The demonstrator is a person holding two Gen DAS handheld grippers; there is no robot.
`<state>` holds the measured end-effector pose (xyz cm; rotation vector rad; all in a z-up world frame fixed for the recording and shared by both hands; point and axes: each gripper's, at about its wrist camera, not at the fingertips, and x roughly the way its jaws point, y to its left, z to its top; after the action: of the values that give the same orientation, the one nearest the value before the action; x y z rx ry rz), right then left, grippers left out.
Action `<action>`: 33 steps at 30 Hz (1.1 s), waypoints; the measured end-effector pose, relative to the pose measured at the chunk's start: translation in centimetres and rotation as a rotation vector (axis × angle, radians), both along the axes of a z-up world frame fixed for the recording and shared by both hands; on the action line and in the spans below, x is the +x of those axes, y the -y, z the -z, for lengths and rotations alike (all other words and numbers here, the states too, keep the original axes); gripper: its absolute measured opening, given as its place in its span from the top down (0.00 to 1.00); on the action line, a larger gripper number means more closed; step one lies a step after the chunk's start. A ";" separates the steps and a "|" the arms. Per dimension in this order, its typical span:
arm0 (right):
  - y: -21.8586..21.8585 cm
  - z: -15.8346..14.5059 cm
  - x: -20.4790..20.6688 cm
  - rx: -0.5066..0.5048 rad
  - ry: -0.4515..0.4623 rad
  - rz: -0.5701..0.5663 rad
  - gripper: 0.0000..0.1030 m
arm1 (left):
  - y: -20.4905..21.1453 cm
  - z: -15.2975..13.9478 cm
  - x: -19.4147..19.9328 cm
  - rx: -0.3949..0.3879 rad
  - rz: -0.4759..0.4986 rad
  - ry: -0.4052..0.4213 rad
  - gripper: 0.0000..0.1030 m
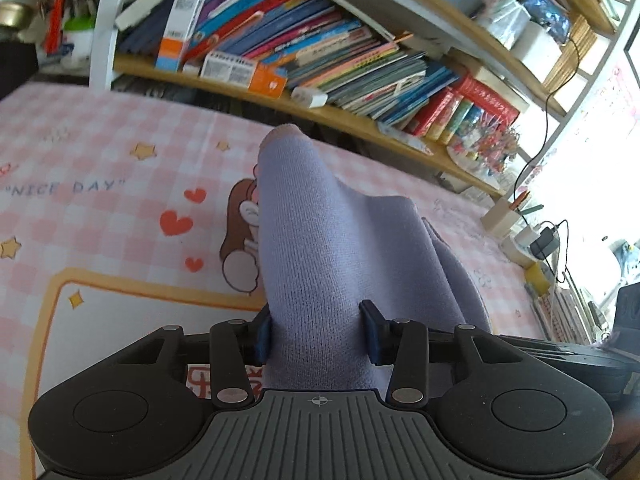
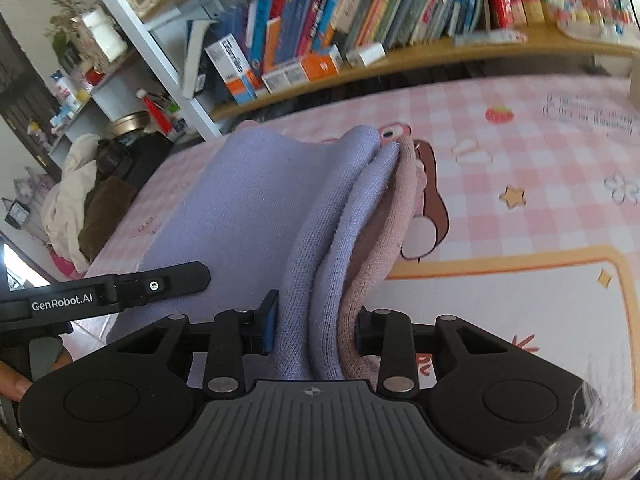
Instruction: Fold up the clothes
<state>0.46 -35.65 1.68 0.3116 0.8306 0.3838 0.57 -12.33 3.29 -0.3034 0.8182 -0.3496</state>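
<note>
Left gripper [image 1: 318,334] is sitting nearest the lens in the left wrist view, its blue pads pinching a thick bunch of lavender knit garment [image 1: 320,240]. The fabric is rising between the fingers and draping away over the pink checked cover [image 1: 100,152], far tip lifted.

Right gripper [image 2: 314,330] is likewise clamping bunched folds of the same cloth, lavender layers [image 2: 256,200] plus a pinkish layer [image 2: 394,216] on the right; both pads are pressing on the cloth.

Wooden shelf [image 1: 360,120] at the far side is holding leaning books [image 1: 320,52] and small boxes [image 1: 248,72]. A pen holder [image 1: 506,216] at far right is holding pencils.

Both grippers are pointing forward and down toward the cover. In the right wrist view the left gripper's finger is showing at near left, and a fingertip [image 2: 14,384] of the person's hand is peeking in at the left edge.
</note>
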 end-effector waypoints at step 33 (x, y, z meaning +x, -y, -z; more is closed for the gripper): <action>4.5 -0.8 -3.5 0.030 0.058 0.072 0.70 | 4.4 -1.3 -1.6 0.016 0.065 0.052 0.59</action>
<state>-3.09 -40.17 2.44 0.3558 0.7553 0.3367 -0.99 -16.71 4.60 -0.2521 0.7809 -0.4102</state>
